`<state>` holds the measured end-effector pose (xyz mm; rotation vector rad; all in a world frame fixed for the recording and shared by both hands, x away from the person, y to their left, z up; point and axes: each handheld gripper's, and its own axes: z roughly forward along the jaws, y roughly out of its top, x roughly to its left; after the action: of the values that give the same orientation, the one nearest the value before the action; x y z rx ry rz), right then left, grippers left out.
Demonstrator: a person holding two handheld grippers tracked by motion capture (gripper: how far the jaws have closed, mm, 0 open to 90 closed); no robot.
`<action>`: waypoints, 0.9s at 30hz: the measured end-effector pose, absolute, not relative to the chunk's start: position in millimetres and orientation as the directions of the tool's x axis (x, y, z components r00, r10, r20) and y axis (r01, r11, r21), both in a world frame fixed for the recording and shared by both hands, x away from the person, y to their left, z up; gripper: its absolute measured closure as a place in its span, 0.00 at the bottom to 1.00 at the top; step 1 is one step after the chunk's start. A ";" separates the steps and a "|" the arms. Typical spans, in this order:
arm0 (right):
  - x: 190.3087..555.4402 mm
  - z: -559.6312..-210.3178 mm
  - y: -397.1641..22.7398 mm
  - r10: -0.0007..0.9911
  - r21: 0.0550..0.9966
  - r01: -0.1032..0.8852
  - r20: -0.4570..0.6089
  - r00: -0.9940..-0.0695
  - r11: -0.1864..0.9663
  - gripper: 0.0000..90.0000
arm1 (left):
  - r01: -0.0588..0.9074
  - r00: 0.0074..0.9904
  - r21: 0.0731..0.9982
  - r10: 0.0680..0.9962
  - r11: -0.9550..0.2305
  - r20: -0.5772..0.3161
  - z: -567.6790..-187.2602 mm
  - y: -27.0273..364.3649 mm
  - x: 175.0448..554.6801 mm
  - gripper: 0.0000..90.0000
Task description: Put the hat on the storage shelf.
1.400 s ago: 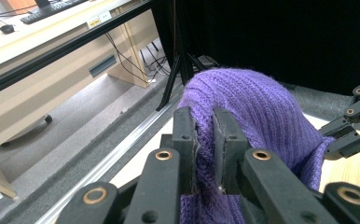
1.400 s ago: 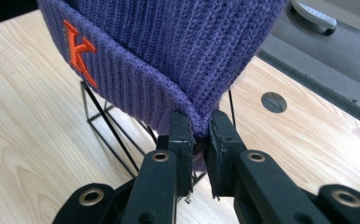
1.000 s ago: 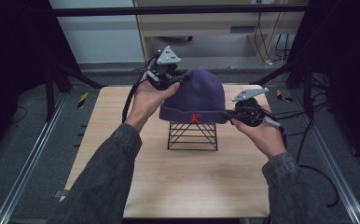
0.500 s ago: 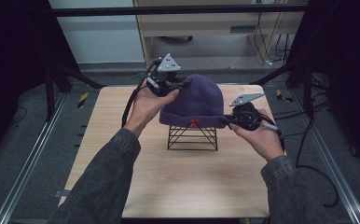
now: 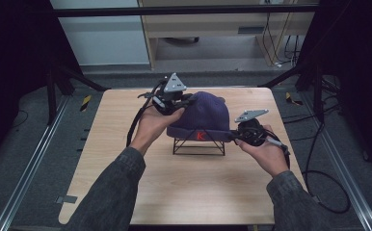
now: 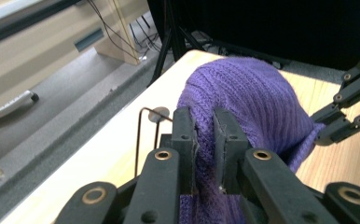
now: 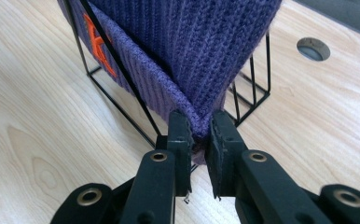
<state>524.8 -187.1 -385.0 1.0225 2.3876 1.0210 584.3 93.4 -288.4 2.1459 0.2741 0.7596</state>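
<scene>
Over the black wire stand (image 5: 198,144) on the light wooden table (image 5: 126,120), the purple knitted hat (image 5: 204,113) sits, its brim pinched by the left gripper (image 5: 186,100) and the right gripper (image 5: 235,136).

The purple hat (image 5: 201,115) draped over the black wire stand (image 5: 198,146) blocks the table's (image 5: 121,159) middle (both grippers flank it). Bare wood lies open on the near side, far left and far right.
</scene>
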 end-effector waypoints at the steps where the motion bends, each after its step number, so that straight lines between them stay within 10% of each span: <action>1: 524.0 -386.9 -187.4 0.738 0.732 0.489 -0.027 -0.675 0.474 0.89 | -0.058 0.796 0.767 0.434 -0.639 0.422 -290.5 93.3 584.0 0.89; 27: 519.7 -419.4 -186.9 0.745 0.721 0.516 -0.001 -0.668 0.464 0.89 | -0.055 0.810 0.750 0.409 -0.659 0.419 -312.4 89.2 579.4 0.89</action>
<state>519.7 -186.9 -419.4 1.0710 2.4005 1.0206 579.4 89.2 -312.4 2.1844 0.2601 0.7341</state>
